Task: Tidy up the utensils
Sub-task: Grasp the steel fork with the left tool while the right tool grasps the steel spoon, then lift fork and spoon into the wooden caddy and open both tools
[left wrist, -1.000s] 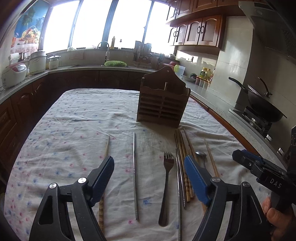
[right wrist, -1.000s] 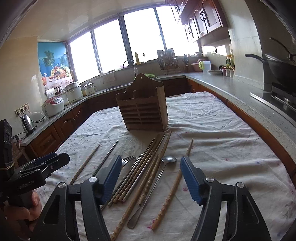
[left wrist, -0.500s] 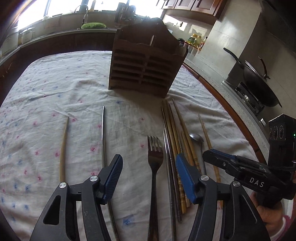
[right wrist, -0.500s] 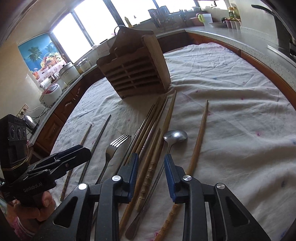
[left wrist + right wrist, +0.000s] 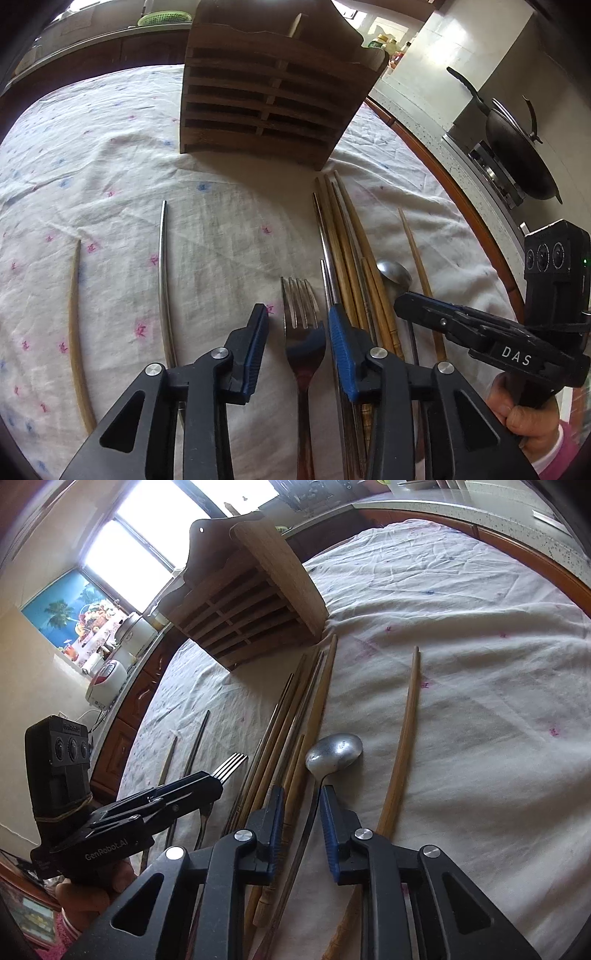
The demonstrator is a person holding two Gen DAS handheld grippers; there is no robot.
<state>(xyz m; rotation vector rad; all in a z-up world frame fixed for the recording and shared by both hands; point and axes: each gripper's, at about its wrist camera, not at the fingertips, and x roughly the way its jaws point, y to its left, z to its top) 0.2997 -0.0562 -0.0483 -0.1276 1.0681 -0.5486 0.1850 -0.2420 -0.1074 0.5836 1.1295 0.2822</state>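
Note:
A metal fork lies on the flowered tablecloth, its head between the fingers of my left gripper. The jaws are closing and a gap shows on each side of the fork. My right gripper is also closing, astride the thin handle of a metal spoon, and its pads do not clamp it. Between fork and spoon lies a bundle of wooden and metal chopsticks. A slatted wooden utensil holder stands upright beyond them.
Single chopsticks lie apart: a wooden one at far left, a metal one beside it, another wooden one right of the spoon. A wok sits on the stove past the table's right edge. A rice cooker stands on the counter.
Both grippers have come down and tipped toward the table, and their jaws have narrowed. The left moved right, over the fork. The right now straddles the spoon handle.

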